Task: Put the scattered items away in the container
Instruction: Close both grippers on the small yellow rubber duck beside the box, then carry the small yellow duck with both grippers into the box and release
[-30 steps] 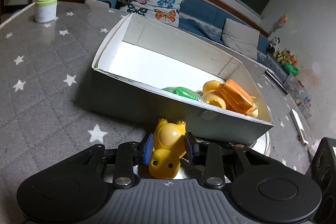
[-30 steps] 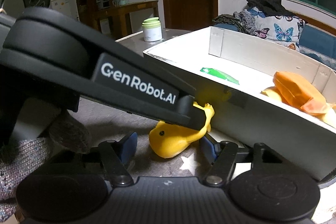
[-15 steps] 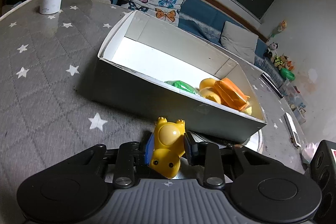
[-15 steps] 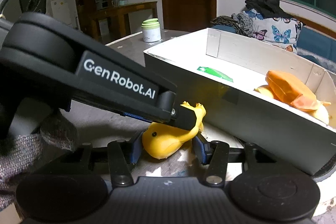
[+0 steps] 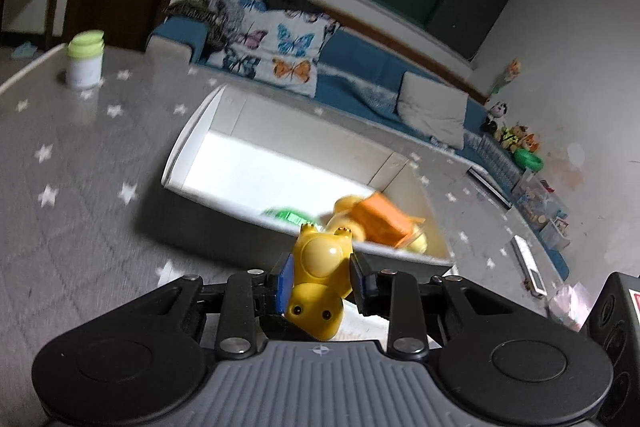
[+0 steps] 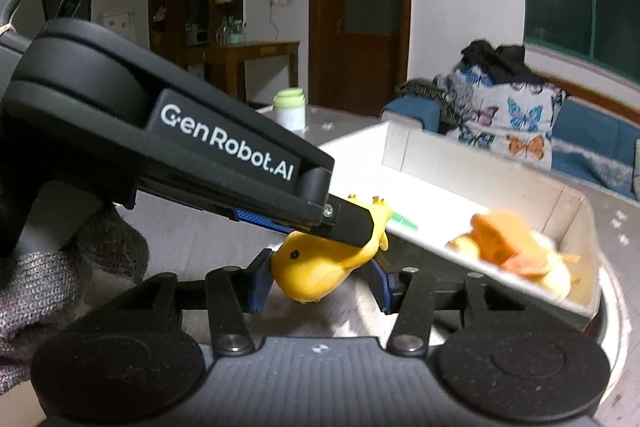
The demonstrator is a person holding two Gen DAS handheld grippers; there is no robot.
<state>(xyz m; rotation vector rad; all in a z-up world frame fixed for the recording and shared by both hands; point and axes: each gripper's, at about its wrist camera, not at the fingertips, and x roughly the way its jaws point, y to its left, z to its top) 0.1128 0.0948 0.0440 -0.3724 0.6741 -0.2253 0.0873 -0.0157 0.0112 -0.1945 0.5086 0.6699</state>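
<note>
Grey star-patterned tablecloth (image 5: 72,211) covers a table holding a white rectangular cardboard box (image 5: 224,223) with orange (image 5: 380,221) and green toys (image 5: 290,215) inside. Just in front of the box's near wall, the left gripper (image 5: 320,277) and right gripper (image 6: 320,277) both clamp one glossy yellow plastic animal toy (image 6: 316,269), lifted off the cloth.

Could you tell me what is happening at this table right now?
A person is tidying toys into a white box with two handheld grippers. Both the left gripper and the right gripper are shut on one yellow toy, held just in front of the box. A green item and orange toys already lie inside; a jar stands farther off.
</note>
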